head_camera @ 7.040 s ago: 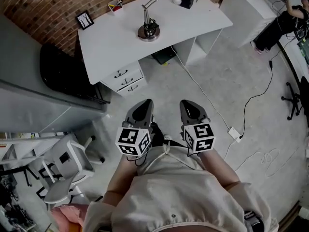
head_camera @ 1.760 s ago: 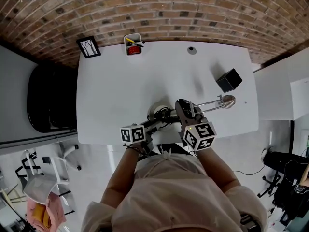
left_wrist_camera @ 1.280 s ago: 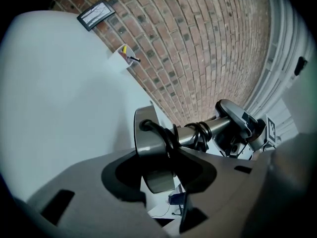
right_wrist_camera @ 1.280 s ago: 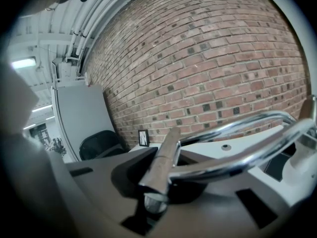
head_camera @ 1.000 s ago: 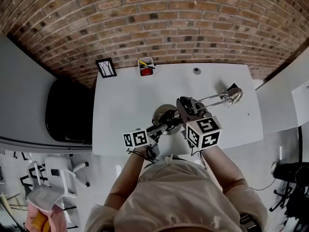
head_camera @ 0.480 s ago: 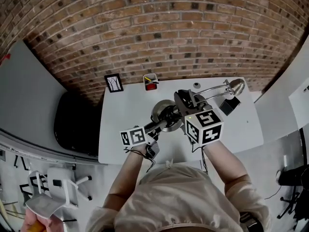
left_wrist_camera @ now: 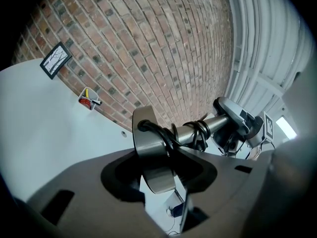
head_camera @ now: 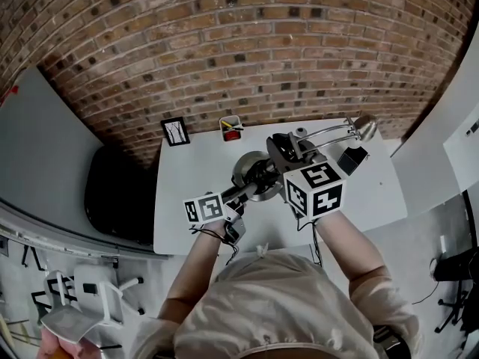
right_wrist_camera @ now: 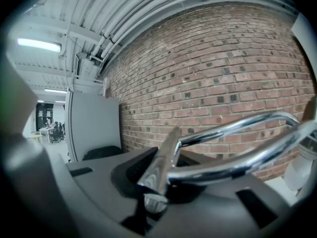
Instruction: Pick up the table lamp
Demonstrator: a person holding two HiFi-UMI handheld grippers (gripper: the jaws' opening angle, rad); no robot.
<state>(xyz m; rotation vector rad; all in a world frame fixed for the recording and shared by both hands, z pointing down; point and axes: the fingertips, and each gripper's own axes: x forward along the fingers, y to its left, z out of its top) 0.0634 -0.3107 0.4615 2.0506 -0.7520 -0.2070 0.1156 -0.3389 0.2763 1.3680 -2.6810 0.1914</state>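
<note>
Right hand-held gripper (head_camera: 283, 149) partly hides the table lamp (head_camera: 248, 170) from above.

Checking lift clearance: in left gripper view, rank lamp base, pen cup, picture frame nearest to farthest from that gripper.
1. Lamp base, between the jaws.
2. Pen cup, to its left.
3. Picture frame, far upper left.

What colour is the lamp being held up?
The table lamp is shiny silver, black cord wound round it; clearest in the left gripper view.
</note>
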